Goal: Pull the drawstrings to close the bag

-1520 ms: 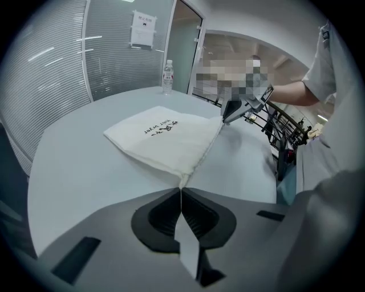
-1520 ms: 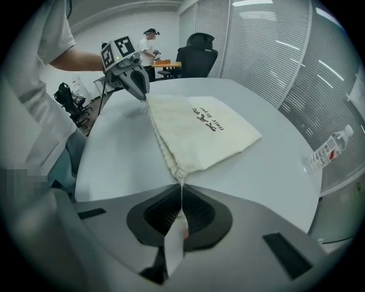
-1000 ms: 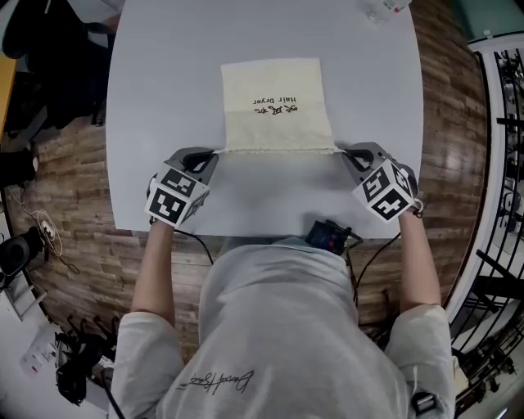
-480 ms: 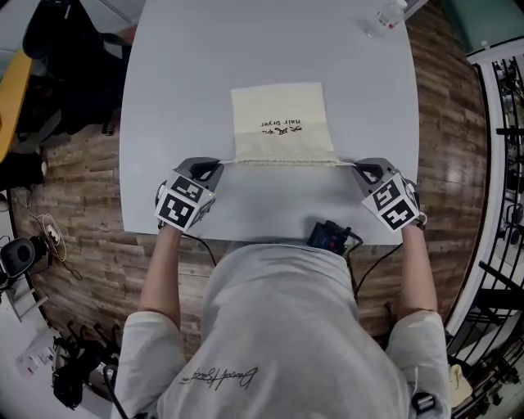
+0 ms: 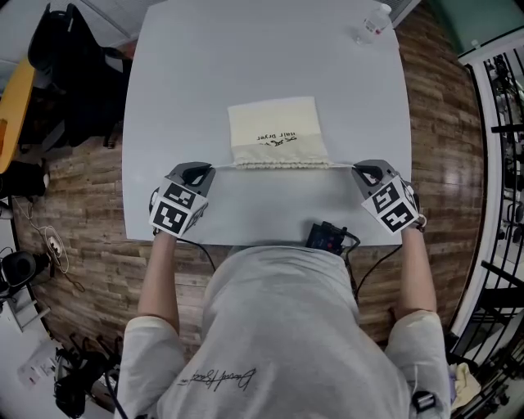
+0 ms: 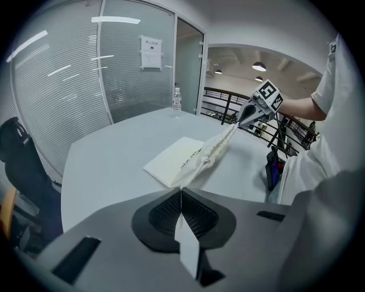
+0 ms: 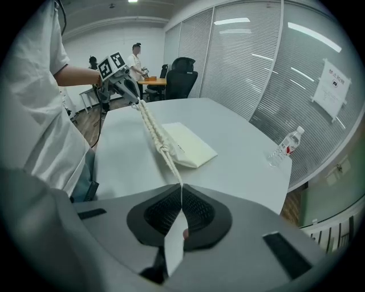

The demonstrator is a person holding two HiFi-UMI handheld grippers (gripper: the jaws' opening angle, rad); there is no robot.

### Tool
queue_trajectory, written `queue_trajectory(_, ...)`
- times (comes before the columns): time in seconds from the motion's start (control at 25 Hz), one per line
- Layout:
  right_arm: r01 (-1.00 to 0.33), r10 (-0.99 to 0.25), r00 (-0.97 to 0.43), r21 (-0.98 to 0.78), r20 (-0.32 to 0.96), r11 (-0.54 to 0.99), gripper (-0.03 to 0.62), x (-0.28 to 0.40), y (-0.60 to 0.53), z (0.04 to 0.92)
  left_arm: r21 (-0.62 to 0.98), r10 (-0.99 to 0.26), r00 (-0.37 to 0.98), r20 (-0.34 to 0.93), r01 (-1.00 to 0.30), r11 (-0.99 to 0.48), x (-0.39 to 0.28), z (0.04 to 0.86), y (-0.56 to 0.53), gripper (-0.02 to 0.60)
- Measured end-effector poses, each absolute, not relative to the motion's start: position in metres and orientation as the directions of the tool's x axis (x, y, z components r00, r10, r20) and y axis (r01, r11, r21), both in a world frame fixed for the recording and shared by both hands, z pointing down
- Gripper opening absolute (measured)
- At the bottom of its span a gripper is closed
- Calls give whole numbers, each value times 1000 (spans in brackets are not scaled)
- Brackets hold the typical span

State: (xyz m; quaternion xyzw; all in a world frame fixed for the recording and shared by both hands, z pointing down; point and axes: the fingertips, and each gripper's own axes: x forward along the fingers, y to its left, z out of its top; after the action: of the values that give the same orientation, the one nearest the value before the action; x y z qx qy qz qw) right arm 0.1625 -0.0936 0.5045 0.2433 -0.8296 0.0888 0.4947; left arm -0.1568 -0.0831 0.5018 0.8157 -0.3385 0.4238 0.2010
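The cream hair-dryer drawstring bag [image 5: 274,131] lies near the middle of the table [image 5: 246,49], its mouth toward the person and bunched into gathers. The left gripper [image 5: 199,173] has its jaws pinched together on the left drawstring [image 5: 223,165], and the right gripper [image 5: 366,173] likewise clamps the right drawstring [image 5: 344,164]. Both cords run taut, and the grippers are held wide apart, seemingly so the pull cinches the opening. A water bottle [image 5: 370,22] stands at the far corner and a black device [image 5: 329,237] at the near edge; neither is in the way.

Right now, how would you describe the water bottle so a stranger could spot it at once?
Start at the pale grey table. Go past the cream drawstring bag to the far corner on the person's right. The small clear water bottle stands there alone, the only see-through thing on the table.
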Motion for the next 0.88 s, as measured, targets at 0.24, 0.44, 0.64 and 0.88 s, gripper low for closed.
queue_trajectory(0.24, -499, -329, -390, 103, 860, 860, 25, 165, -93, 498, 36, -390, 413, 823, -723, -690, -161, 497, -82, 11)
queue_trajectory(0.44, -507, -342, -386, 113, 857, 854, 25, 169, -94, 492, 32, -396, 411, 821, -726, -687, -166, 492, -80, 11)
queue_trajectory(0.64, -519, -358, -383, 123, 852, 846, 25, 174, -97, 485, 7, -423, 400, 813, -732, -681, -172, 484, -84, 11)
queue_trajectory(0.88, -525, -373, -373, 138, 850, 840, 25, 178, -100, 479, -18, -445, 394, 804, -733, -680, -177, 477, -89, 11)
